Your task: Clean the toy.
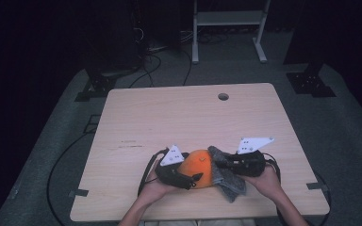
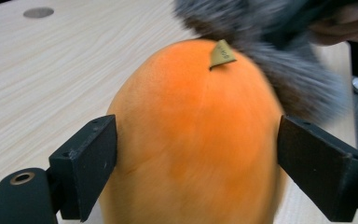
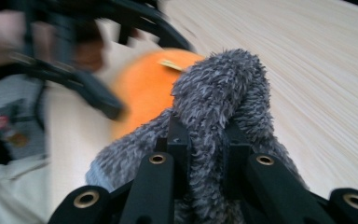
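Gripper jaws straddle an orange ball (image 1: pixel 197 175) near the desk's (image 1: pixel 188 117) front edge in the high view, where the left gripper (image 1: pixel 188 178) meets it from one side and the right gripper (image 1: pixel 226 165) brings a grey cloth (image 1: pixel 226 181) against the other. From the left gripper view, both jaws stand spread beside the ball (image 2: pixel 196 140), the left one touching or nearly so, the right one just clear, so nothing is clamped; a small tag (image 2: pixel 223 53) pokes up on top. Seen from the right gripper view, jaws pinch a fold of the fuzzy cloth (image 3: pixel 219 107) tight. Wiping well likely means steadying the ball first, then rubbing with short, light strokes.
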### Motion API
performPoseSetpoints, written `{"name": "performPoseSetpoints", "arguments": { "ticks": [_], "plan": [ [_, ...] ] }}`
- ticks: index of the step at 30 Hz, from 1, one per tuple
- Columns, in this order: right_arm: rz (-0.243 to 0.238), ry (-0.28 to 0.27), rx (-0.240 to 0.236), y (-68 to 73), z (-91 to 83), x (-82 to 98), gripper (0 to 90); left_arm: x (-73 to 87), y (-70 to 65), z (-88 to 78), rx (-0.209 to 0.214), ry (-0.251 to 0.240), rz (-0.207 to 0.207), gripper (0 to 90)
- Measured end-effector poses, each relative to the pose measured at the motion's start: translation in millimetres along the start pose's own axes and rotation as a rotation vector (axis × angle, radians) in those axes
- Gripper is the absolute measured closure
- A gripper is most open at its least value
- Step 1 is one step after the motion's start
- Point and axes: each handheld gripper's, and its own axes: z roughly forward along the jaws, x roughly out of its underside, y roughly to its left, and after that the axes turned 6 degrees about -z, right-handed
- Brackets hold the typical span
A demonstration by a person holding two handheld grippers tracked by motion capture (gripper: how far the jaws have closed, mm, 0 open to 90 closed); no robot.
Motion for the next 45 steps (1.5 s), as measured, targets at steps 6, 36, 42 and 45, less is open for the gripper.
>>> {"name": "performPoseSetpoints", "arguments": {
  "ticks": [6,36,42,45],
  "plan": [
    [0.053,-0.012,0.019,-11.9,-4.0,6.3,77.6,8.5,-2.7,-4.7,-0.030,-0.011,0.092,31.8],
    [0.061,-0.011,-0.062,-11.1,-13.8,1.7,77.8,9.1,-22.0,1.6,-0.030,-0.026,0.221,31.7],
    [0.003,-0.004,-0.057,-0.9,-3.0,-9.8,78.0,5.8,-18.2,1.6,-0.010,-0.035,0.160,15.9],
    [0.009,0.018,-0.031,-3.5,-4.7,-5.4,78.0,5.8,-4.0,-1.9,-0.012,-0.017,0.060,9.1]
  ]
}}
